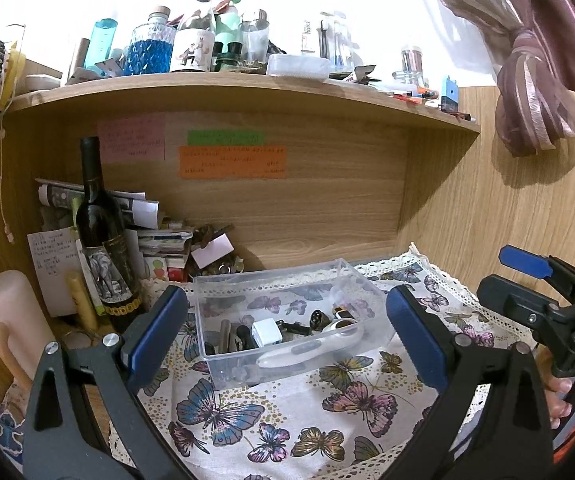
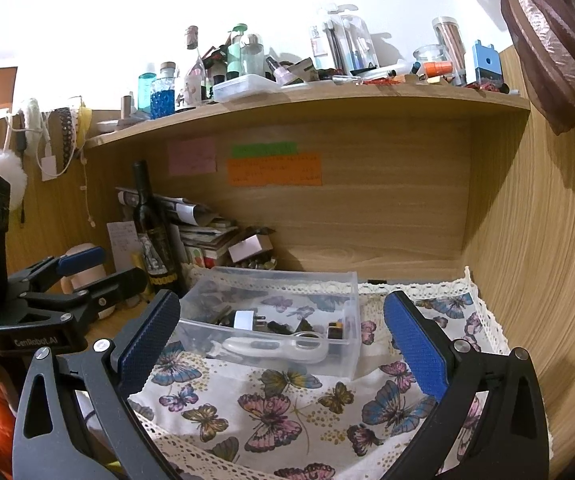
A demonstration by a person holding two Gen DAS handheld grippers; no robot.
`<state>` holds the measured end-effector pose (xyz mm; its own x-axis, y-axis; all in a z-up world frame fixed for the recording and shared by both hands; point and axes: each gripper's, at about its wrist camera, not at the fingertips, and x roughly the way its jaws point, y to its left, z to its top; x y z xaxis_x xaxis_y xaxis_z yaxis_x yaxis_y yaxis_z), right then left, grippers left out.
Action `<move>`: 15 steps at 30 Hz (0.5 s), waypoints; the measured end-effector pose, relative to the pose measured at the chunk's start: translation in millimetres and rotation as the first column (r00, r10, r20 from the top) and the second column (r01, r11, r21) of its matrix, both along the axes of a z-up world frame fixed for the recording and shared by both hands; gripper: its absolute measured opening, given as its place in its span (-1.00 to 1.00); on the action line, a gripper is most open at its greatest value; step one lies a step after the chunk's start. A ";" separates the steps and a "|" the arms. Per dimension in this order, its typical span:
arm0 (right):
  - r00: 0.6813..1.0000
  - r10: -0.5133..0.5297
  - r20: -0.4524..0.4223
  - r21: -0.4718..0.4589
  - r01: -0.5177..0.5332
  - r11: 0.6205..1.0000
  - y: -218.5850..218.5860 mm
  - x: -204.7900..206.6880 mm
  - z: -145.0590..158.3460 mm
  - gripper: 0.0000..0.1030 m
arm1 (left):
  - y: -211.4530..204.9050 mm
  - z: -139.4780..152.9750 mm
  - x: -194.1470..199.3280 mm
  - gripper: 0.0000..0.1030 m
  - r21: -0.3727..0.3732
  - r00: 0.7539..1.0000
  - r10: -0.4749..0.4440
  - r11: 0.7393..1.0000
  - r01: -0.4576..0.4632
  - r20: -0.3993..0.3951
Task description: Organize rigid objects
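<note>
Left wrist view, clear plastic bin [image 1: 287, 320] of small rigid objects on butterfly cloth [image 1: 271, 420] covering the counter, left gripper [image 1: 287, 336] fingers spread empty, right gripper [image 2: 283, 344] fingers likewise spread, wine bottle [image 1: 101, 240] beside.

A clear plastic bin [image 1: 287, 320] is sitting upright and open on the butterfly cloth. Inside it are lying a white plug [image 1: 266, 332], a long white gadget [image 1: 311, 350] along the near wall, and small dark bits [image 1: 319, 320].
</note>
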<state>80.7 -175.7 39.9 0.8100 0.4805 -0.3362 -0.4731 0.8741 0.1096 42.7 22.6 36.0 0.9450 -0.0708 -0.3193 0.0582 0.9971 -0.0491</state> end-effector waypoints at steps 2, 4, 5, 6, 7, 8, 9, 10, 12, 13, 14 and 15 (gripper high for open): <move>1.000 0.000 0.002 0.000 0.000 1.000 0.3 -0.5 0.4 0.98 | 0.5 -0.1 -0.5 0.96 -0.001 1.000 0.000 1.000 0.000 0.003; 1.000 0.000 0.003 -0.001 0.000 1.000 0.2 -0.5 0.4 0.98 | 1.2 0.0 -0.8 0.96 -0.005 1.000 0.005 1.000 -0.005 0.005; 1.000 -0.001 0.002 -0.001 0.001 1.000 0.1 -0.5 0.4 0.98 | 1.6 0.1 -0.9 0.96 -0.006 1.000 0.008 1.000 -0.008 0.007; 1.000 0.000 0.002 0.000 0.000 1.000 -0.2 -0.5 0.4 0.98 | 2.0 0.0 -1.3 0.96 -0.006 1.000 0.011 1.000 -0.011 0.008; 1.000 0.001 0.002 0.000 -0.001 1.000 -0.3 -0.4 0.4 0.98 | 2.4 0.1 -1.1 0.96 -0.007 1.000 0.017 1.000 -0.016 0.010; 1.000 0.000 0.002 0.000 0.000 1.000 -0.4 -0.4 0.3 0.98 | 2.6 0.0 -1.3 0.96 -0.009 1.000 0.018 1.000 -0.018 0.011; 1.000 0.001 0.002 0.000 -0.001 1.000 -0.6 -0.2 0.3 0.98 | 2.8 0.1 -1.3 0.96 -0.010 1.000 0.020 1.000 -0.020 0.009; 1.000 0.002 0.001 0.000 -0.002 1.000 -0.7 -0.1 0.2 0.98 | 3.2 0.1 -0.8 0.96 -0.012 1.000 0.021 1.000 -0.021 0.007; 1.000 0.002 -0.002 0.000 -0.002 1.000 -0.2 -0.4 0.0 0.98 | 4.3 -0.3 -0.2 0.96 -0.015 1.000 0.021 1.000 -0.021 0.003; 1.000 0.001 -0.003 -0.001 -0.001 1.000 0.3 -0.1 -0.4 0.98 | 4.5 -0.5 -0.1 0.96 -0.016 1.000 0.018 1.000 -0.018 0.000; 1.000 0.000 -0.003 -0.001 0.000 1.000 0.5 0.0 -0.6 0.98 | 4.7 -0.6 0.5 0.96 -0.018 1.000 0.015 1.000 -0.015 -0.005; 1.000 0.001 -0.004 -0.001 -0.001 1.000 0.7 0.0 -0.8 0.98 | 4.7 -0.7 0.5 0.96 -0.020 1.000 0.013 1.000 -0.013 -0.008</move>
<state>80.7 -174.9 39.1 0.8083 0.4806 -0.3401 -0.4731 0.8740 0.1107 43.2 27.3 35.4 0.9432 -0.0649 -0.3257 0.0445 0.9966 -0.0697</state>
